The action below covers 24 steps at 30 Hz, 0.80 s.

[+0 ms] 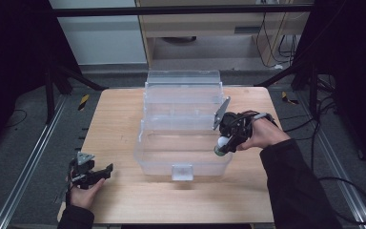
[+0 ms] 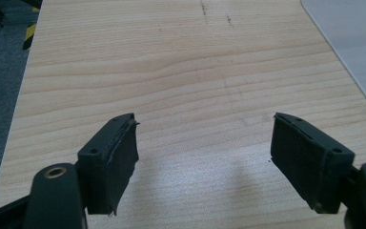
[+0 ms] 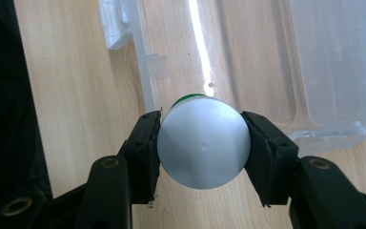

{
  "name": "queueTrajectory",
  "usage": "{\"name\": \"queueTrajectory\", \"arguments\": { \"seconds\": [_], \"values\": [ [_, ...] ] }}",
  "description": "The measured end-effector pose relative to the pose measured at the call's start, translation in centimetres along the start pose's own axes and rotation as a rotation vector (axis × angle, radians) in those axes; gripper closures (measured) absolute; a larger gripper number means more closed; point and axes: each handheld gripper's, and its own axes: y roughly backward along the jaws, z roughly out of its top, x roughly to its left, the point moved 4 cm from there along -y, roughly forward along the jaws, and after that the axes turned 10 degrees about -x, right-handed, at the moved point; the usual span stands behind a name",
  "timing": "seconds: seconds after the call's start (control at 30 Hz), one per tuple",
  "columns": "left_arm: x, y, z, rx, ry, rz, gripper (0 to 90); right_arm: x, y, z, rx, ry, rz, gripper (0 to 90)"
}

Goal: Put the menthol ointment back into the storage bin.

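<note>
Item: small round bottle [image 3: 202, 143], green-banded, white-capped; I judge it light, rigid, slick. My right gripper [image 1: 225, 143] clamps its sides above the clear storage box's [image 1: 183, 164] right front corner. Left gripper [image 1: 93, 174]: jaws apart, empty, well left of the box.

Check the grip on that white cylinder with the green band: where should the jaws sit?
Across its round side wall, as now: the right gripper clamps the white cylinder from two opposite sides, the flat end facing the camera. The curved wall centres itself between the pads, above the clear plastic box.
</note>
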Motion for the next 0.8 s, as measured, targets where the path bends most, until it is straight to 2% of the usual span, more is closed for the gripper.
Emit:
{"name": "queueTrajectory", "arguments": {
  "seconds": [0.2,0.33,0.37,0.7,0.8],
  "values": [
    [0.0,0.0,0.0,0.0,-0.001,-0.001,23.7,-0.5,-1.2,-0.2,0.007,0.001,0.0,50.3],
    [0.0,0.0,0.0,0.0,-0.001,0.0,23.7,-0.6,-1.8,-0.5,0.015,-0.015,0.003,50.3],
    [0.0,0.0,0.0,0.0,-0.001,-0.001,23.7,-0.7,-2.1,-0.7,0.021,-0.005,-0.003,50.3],
    [0.0,0.0,0.0,0.0,-0.002,-0.001,23.8,-1.1,-3.3,-1.6,0.029,-0.024,0.009,50.3],
    [0.0,0.0,0.0,0.002,-0.004,-0.002,23.8,-1.2,-3.6,-1.7,0.041,-0.009,0.005,50.2]
  ]
}}
